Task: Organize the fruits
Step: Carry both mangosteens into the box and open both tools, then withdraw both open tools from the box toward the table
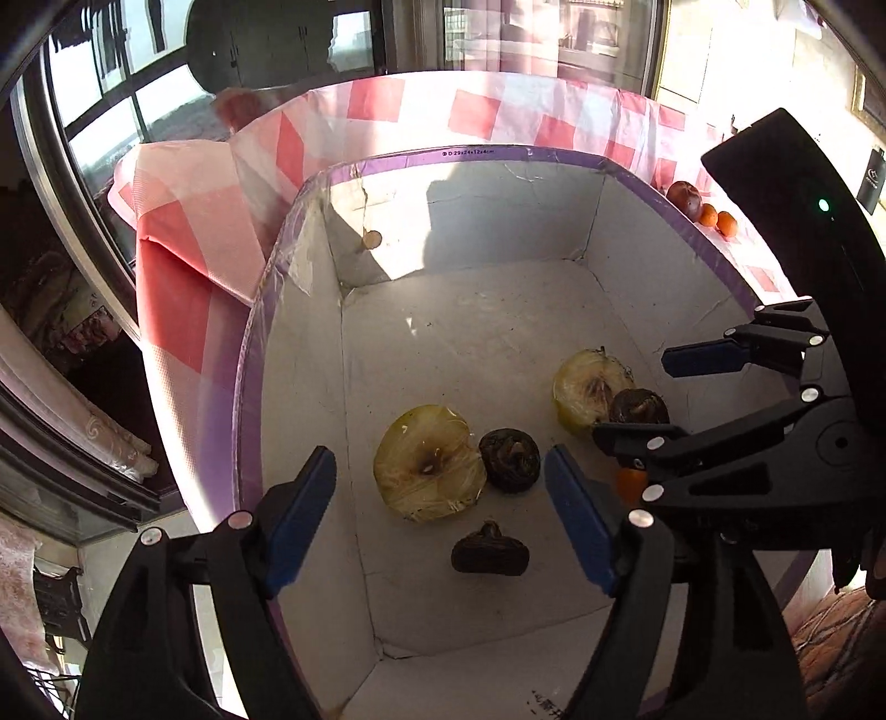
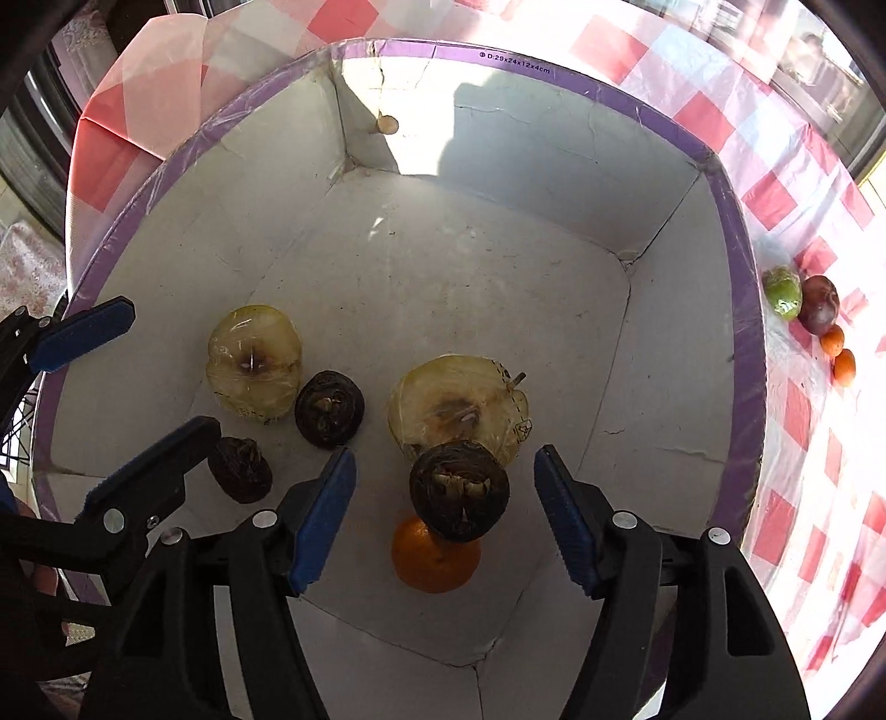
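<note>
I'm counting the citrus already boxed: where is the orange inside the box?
In the right wrist view the orange lies on the box floor near the front wall, between the open right gripper fingers, touching a dark wrinkled fruit.

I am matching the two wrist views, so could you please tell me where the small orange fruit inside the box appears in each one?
Left wrist view: the orange fruit shows only as a sliver at lower right, mostly hidden behind the right gripper.
Right wrist view: it lies low at centre, between the open jaws, just under a dark wrinkled fruit.
Shared landmark: the box's purple rim with its printed size label.
</note>
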`<state>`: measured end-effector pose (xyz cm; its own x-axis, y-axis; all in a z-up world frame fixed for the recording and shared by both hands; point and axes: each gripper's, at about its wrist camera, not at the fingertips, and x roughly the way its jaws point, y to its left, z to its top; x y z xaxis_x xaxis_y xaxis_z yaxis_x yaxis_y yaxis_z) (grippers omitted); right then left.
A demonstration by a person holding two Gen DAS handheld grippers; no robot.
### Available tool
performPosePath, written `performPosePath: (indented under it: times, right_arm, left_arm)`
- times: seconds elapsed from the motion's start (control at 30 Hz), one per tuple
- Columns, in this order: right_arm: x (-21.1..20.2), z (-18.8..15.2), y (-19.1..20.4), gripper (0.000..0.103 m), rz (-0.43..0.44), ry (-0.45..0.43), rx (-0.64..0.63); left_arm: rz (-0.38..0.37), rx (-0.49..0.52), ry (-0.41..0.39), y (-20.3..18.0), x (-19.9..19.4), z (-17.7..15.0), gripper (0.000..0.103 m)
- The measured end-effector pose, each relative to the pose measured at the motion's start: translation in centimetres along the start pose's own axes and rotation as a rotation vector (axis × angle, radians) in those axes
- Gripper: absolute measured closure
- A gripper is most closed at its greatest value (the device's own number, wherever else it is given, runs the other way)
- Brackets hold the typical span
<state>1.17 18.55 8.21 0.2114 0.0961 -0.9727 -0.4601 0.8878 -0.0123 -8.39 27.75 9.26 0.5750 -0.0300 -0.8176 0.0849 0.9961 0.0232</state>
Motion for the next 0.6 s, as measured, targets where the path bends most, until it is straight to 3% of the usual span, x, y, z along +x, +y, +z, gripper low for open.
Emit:
performPosePath:
  times: [0.2, 0.27, 0.33, 0.47, 0.6]
  right_arm:
    - [-0.2, 0.1, 0.7, 0.036, -0.055, -0.005, -0.018]
    - [-0.7, -0.1, 1.0, 0.029, -0.077, -0.032, -0.029]
    - [-1.5, -0.3, 1.2, 0.027, -0.092, -0.067, -0.045]
    - [-4.5, -0.2, 0.9, 0.026, -0.109, -0.189, -0.081]
    - [-8.8, -0.2, -0.8, 0.021, -0.110, -0.348, -0.098]
  left_arm:
    - [0.036, -0.006, 0.010, -0.2, -0.5, 0.1, 0.020]
    - [0.049, -0.020, 0.004, -0.2, -1.1, 0.1, 0.019]
    - [0.058, -0.047, -0.013, -0.2, -2.3, 0.1, 0.010]
    - [0.039, -0.122, -0.063, 0.1, -5.0, 0.5, 0.002]
    - [0.055, -0.182, -0.068, -0.6, -5.7, 1.6, 0.002]
